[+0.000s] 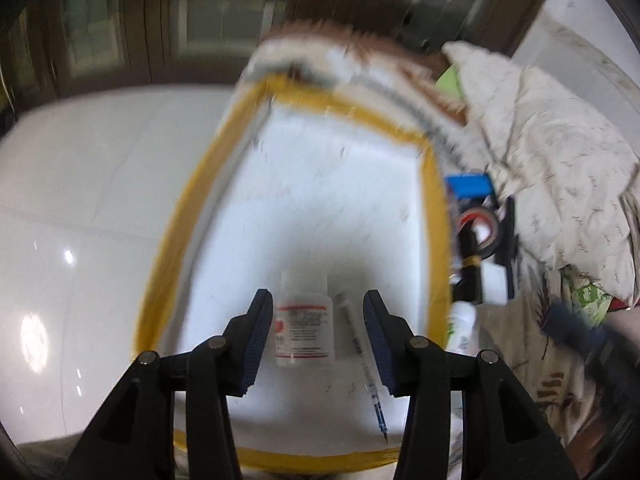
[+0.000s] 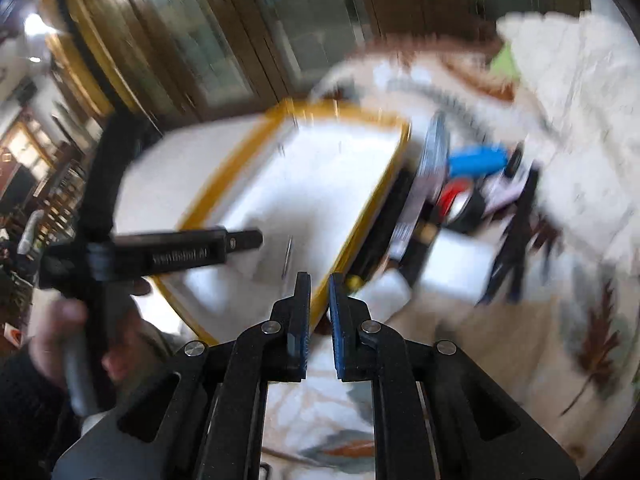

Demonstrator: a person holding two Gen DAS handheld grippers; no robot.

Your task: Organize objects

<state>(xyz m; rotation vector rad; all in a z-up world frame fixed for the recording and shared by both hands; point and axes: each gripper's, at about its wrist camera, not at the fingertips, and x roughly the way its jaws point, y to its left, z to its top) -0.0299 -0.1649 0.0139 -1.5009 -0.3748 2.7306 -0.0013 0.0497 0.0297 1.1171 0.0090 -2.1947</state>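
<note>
A white box with a yellow rim (image 1: 434,216) lies open on the bed. Inside it lie a small white bottle with a red label (image 1: 305,320) and a pen (image 1: 366,364). My left gripper (image 1: 318,312) is open above them, one finger on each side of the bottle, holding nothing. In the right wrist view my right gripper (image 2: 319,292) is nearly shut and empty, just above the box's near yellow rim (image 2: 340,248). The left gripper's body (image 2: 176,254) shows over the box there. Both views are blurred.
A black tray (image 1: 510,240) right of the box holds a blue object (image 1: 470,186), a roll of tape (image 1: 480,228) and a white block (image 1: 494,284). A cream quilt (image 1: 560,160) lies at the right. White floor (image 1: 80,220) lies to the left.
</note>
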